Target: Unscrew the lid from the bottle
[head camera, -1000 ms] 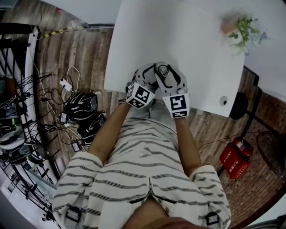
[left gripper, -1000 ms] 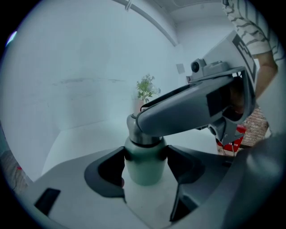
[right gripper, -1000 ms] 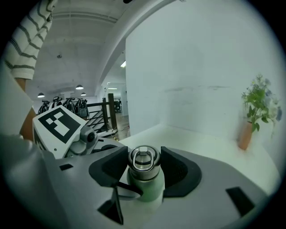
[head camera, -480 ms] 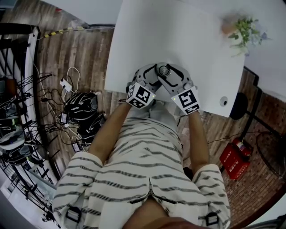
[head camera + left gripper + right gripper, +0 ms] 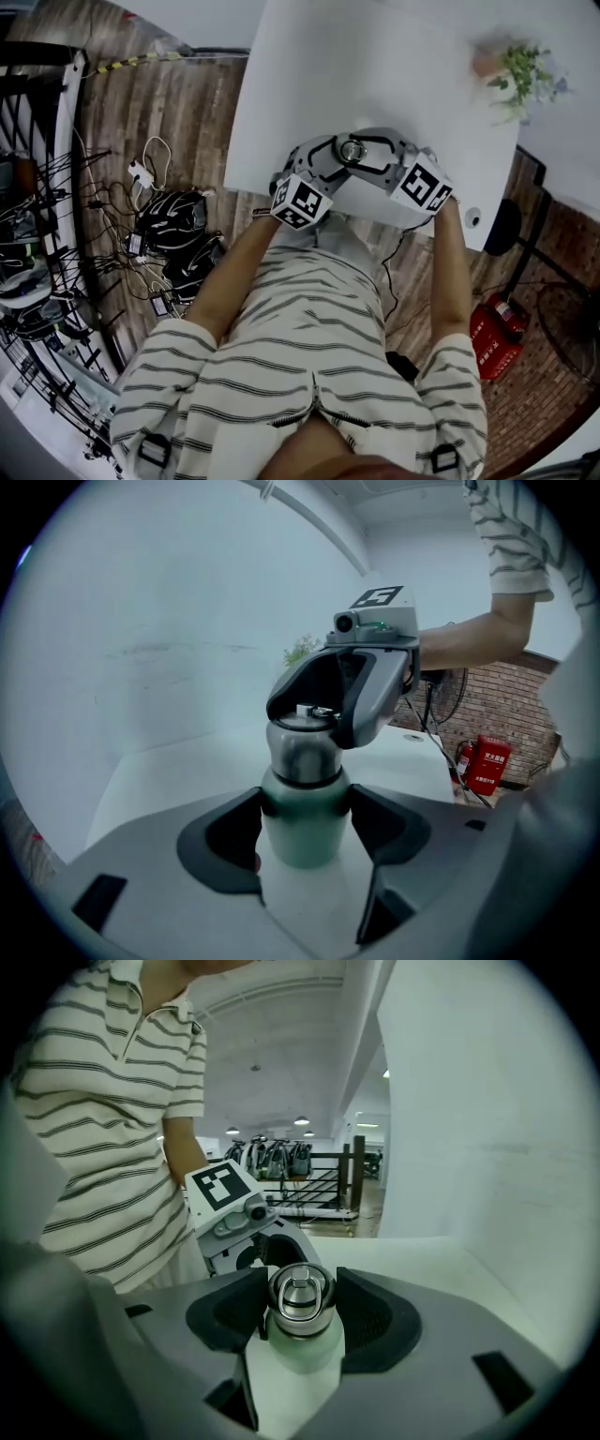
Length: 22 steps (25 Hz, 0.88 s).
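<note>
At the near edge of the white table (image 5: 309,75), both grippers hold one upright bottle (image 5: 305,808).
The left gripper (image 5: 305,829) presses its jaws on the pale green body from either side. The right gripper (image 5: 300,1312), coming in from the opposite side, has its jaws part-closed on the steel lid (image 5: 298,1293) directly above. The bottle's long axis runs vertically through both grips, so I judge the unscrewing turn must go about that axis, worked by the right gripper.
</note>
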### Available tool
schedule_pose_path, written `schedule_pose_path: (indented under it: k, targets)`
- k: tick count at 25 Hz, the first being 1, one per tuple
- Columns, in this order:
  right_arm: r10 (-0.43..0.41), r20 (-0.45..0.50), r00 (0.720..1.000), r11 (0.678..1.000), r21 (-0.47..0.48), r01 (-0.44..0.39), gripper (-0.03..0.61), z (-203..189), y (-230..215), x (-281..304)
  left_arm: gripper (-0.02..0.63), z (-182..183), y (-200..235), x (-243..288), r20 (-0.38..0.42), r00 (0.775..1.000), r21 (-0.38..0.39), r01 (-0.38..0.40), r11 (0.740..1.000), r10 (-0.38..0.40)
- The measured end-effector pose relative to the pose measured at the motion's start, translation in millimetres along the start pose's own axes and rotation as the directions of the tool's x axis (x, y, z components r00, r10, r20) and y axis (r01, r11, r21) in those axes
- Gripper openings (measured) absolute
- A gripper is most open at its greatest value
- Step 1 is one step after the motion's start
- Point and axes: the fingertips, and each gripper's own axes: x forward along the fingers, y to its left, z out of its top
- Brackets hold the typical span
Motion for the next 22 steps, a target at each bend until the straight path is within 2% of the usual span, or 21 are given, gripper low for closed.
schedule_pose_path:
  k: [3, 6, 13, 17, 20, 22]
  targets:
    - [0.098, -0.04, 0.994, 0.994, -0.05, -0.1, 0.238, 1, 1, 1, 0.298, 0, 1, 1, -0.002, 1.0, 0.003, 0.005, 1.0, -0.005]
    - [0.159, -0.076, 0.984, 0.984, -0.072, -0.164, 0.239, 1, 2, 1, 0.298, 0, 1, 0, -0.004, 1.0, 0.004, 0.008, 1.0, -0.008]
    - [0.194, -0.089, 0.977, 0.975, -0.094, -0.202, 0.239, 2, 2, 2, 0.298, 0, 2, -1, -0.006, 1.0, 0.005, 0.009, 1.0, -0.009]
    - [0.144, -0.078, 0.987, 0.986, -0.068, -0.149, 0.245, 1, 0, 1, 0.298, 1, 0, 0, -0.008, 1.0, 0.005, 0.011, 1.0, -0.011]
    - [0.026, -0.041, 0.999, 0.999, -0.024, -0.027, 0.309, 7, -8, -3, 0.298, 1, 1, -1, -0.009, 1.0, 0.005, 0.008, 1.0, -0.008]
    - [-0.079, 0.004, 0.997, 0.997, 0.019, 0.079, 0.324, 13, -11, -9, 0.298, 0, 1, -1, -0.01, 1.0, 0.006, 0.008, 1.0, -0.008]
